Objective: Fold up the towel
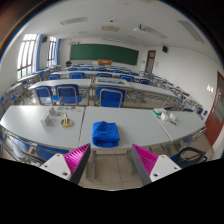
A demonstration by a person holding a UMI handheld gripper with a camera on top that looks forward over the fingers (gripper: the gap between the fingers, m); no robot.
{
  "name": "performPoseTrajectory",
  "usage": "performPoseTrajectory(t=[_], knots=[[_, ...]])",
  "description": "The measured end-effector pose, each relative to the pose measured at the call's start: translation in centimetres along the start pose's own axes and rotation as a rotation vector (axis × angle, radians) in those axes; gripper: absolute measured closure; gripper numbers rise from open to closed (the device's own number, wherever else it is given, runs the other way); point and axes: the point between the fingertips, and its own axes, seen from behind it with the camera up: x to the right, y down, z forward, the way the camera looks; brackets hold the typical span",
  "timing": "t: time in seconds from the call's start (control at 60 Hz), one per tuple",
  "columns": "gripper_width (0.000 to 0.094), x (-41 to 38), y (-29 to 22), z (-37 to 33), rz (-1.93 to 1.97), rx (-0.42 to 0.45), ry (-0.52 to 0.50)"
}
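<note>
A classroom stretches ahead of me, rows of desks with blue chairs (110, 96) and a green chalkboard (103, 52) beyond. My gripper (112, 160) hangs released, holding nothing, short of the white table (40, 125). One blue towel (105, 133), folded, lies just ahead of my fingers, near the table's front edge.

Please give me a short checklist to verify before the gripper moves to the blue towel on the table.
1. Blue towel in view, ahead of the gripper: ok.
2. Jaws open, nothing held: ok.
3. Towel lies fully on the white table: ok.
4. Path from fingers to towel free: ok.
5. Small objects on the table stand apart from the towel: ok.
6. Towel already folded or only bunched: cannot tell.
</note>
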Motion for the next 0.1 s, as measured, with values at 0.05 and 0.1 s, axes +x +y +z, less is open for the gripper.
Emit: performPoseTrajectory(t=[0.05,0.1], knots=[[0.0083,-0.2,0.0,-0.7,0.001,0.004,-0.002],[0.0082,-0.3,-0.1,-1.3,0.01,0.01,-0.005]])
